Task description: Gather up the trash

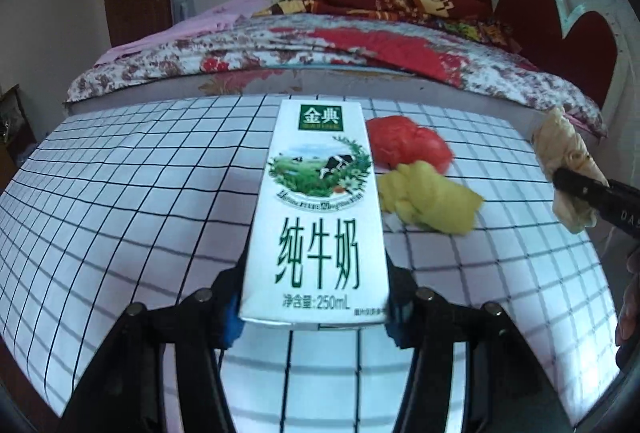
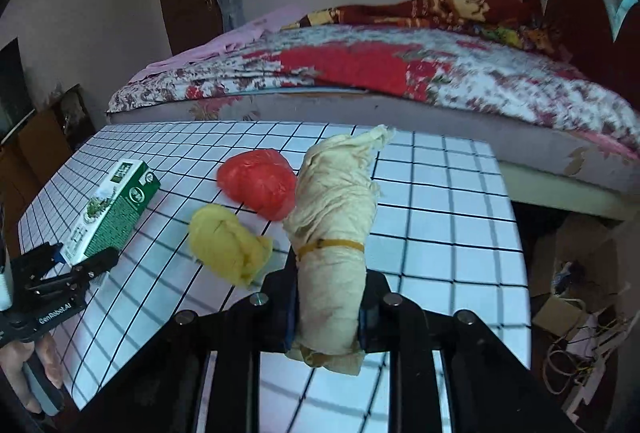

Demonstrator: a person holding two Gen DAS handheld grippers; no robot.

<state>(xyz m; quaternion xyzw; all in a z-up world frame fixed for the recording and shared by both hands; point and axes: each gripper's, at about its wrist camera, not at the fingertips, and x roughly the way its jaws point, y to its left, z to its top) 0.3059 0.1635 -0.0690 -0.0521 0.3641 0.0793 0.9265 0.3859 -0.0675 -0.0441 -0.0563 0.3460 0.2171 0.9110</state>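
Boxy milk carton point(image 1: 316, 217) — crumpled cloth roll point(image 2: 334, 249).

Both tools are matte black. The left gripper point(image 1: 316, 297) has 2 angular fingers with blue pads point(image 1: 234, 317), round silver screws point(image 1: 202, 296) and white "GenRobot.AI" lettering on its body. The right gripper point(image 2: 328, 309) shows matching silver screws point(image 2: 259, 299).

White milk carton point(image 1: 316, 217) with green lettering, cow-and-meadow picture, dark green side panel. Red crumpled plastic bag point(image 2: 260, 187); yellow wad point(image 2: 228, 243); cream cloth roll point(image 2: 334, 233) with yellow rubber band point(image 2: 332, 244). Tablecloth point(image 1: 120, 193) white, black grid. Bedspread point(image 1: 320, 49) red-white floral. Black grippers, blue pads point(image 1: 233, 317).
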